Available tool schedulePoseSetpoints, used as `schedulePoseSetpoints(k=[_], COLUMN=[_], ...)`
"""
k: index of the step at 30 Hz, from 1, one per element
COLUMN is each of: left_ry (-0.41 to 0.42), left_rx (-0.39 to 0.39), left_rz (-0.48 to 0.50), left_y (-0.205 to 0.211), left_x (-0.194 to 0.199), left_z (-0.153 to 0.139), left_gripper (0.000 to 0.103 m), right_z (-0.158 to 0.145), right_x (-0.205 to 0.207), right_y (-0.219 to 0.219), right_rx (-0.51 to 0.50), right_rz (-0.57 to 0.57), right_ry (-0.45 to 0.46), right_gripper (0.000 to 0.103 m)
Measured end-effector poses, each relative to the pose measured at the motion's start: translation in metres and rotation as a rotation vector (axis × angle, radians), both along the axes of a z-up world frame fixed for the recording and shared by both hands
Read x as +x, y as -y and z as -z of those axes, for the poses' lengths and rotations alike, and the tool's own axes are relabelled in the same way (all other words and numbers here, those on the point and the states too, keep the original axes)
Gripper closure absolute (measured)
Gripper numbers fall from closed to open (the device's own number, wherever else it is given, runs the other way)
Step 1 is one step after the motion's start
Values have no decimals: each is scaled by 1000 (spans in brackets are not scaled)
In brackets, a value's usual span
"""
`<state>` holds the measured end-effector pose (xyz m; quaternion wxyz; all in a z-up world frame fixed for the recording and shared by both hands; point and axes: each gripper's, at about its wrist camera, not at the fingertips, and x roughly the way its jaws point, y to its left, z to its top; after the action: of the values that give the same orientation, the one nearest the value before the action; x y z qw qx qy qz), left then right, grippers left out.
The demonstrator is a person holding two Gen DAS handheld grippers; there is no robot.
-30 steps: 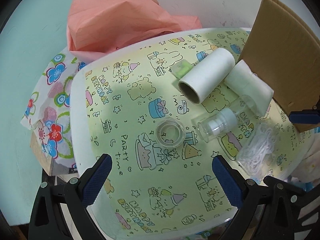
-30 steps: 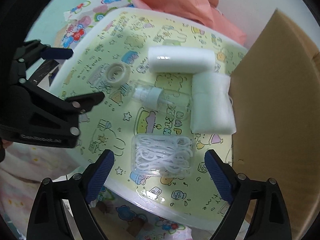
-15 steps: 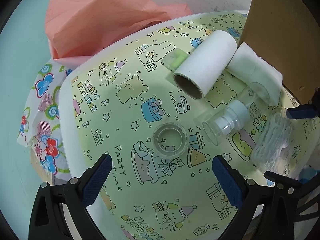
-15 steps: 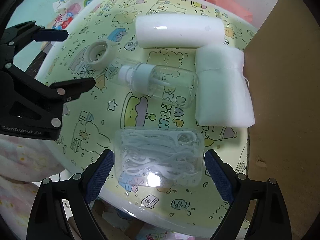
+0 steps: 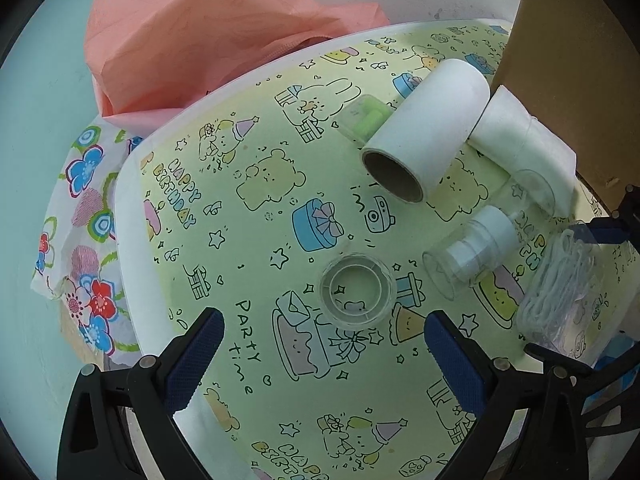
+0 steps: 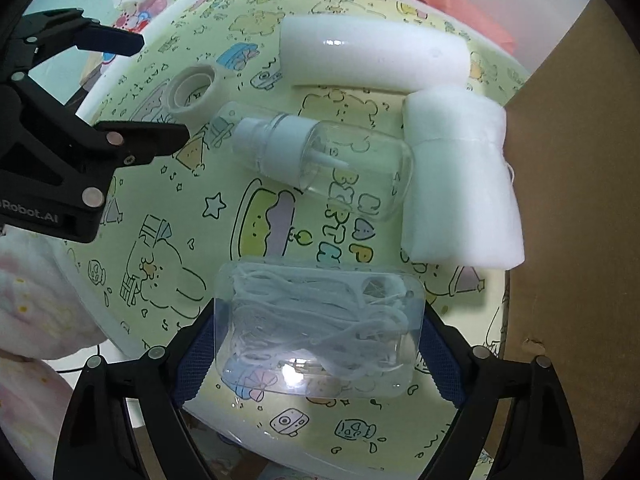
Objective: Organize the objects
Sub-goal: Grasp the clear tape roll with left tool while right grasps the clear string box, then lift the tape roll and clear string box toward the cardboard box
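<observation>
On the counter with the party pictures, a clear box of white picks lies right between the blue pads of the right tongs. These tongs are wide open. Their jaws have just closed in a little, but the pads do not look like they press on the box yet. The long side of the box runs across, from one pad to the other, so I think the right tongs only need to go down a bit and squeeze.

The left tongs are open too, with nothing in them. A small roll of clear tape lies flat just ahead of them. A spray bottle lies on its side past the box, well away from the squeeze.
</observation>
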<state>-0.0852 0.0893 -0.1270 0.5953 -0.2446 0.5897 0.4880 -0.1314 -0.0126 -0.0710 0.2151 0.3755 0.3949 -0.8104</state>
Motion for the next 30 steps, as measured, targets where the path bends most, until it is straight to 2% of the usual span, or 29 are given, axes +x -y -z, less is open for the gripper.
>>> schedulePoseSetpoints(k=[6,11,15,20,23,24,25,30], left_ry=[1,-52,-18,15,78,107,125,96], left_rx=[-10,40,46,10,-8,-19,-28,-15], left_rz=[8,44,46,38,23,16,14,43], left_y=[-2,-3,-5,-8,-9,-9,-8,-1], left_x=[4,7,5,9,10,10,10,17], left_z=[6,8,9,14,11,10,10,10], left_gripper=[2,2,3,16,42,54,59,61], right_z=[-1,-3,-8,-14,-16,-15,-15,-15], right_x=[7,9,8,9,11,11,11,11], right_y=[-1,-4,-8,-9,-9,-10,-11,-16], right_rx=[9,-2,-23,-44,-55,-55,-53,-57], right_rz=[-33,-39,-24,-18,-19,-17,-14,-1], right_ry=[-15,5,13,17,20,19,16,13], right_gripper=[13,13,13,13,13,13,13,13])
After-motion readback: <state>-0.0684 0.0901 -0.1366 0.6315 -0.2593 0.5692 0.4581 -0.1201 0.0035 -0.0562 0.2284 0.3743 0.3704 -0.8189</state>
